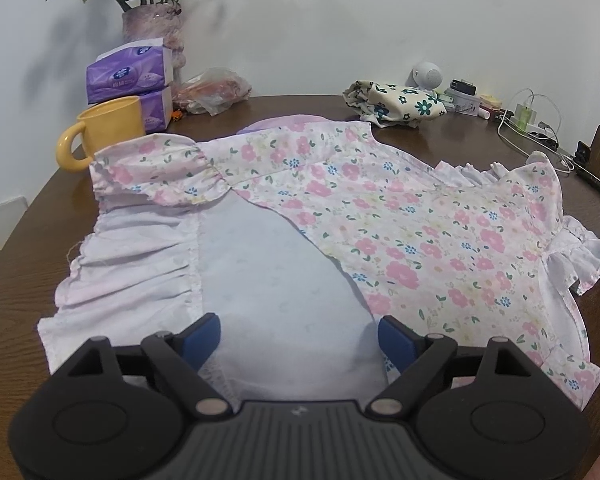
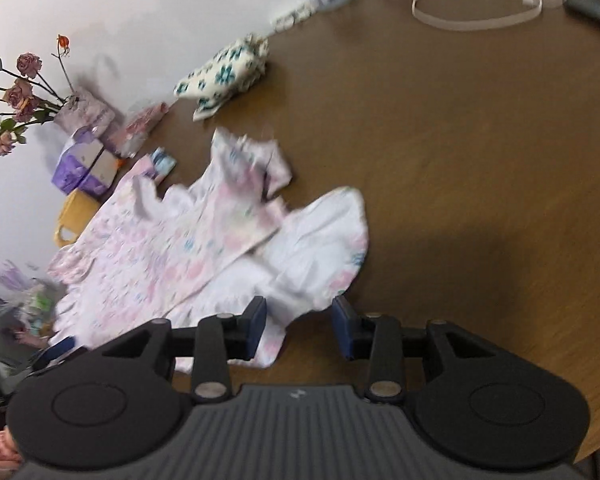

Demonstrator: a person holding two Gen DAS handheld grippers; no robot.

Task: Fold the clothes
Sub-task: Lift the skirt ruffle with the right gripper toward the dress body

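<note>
The floral dress [image 1: 380, 216] lay spread on the brown table [image 1: 28, 248], partly folded, one printed side turned over so that the pale inner cloth [image 1: 260, 280] showed toward me. My left gripper [image 1: 299, 334] hung above that pale part with its jaws wide apart and nothing between the pads, no cloth pinched. My right gripper [image 2: 300, 326] stood at the dress's near edge by the white ruffled hem [image 2: 320, 256], jaws parted about halfway; a lobe of hem lay in the gap, but the pads were not pressing on it as far as I could tell, and that view was blurred. I judged the garment thin, light and limp: it would drape and sag wherever I lifted it, and the gathered ruffles and puffed sleeve [image 1: 152, 168] would bunch rather than crease cleanly. It looked neither fragile nor slippery, though a single layer might slide off the one below. I thought the best hold was at a seam or hem edge, taking both layers near a corner, one gripper at each end of the fold line. A yellow mug [image 1: 108, 128] stood just beside the far sleeve, worth avoiding.
</note>
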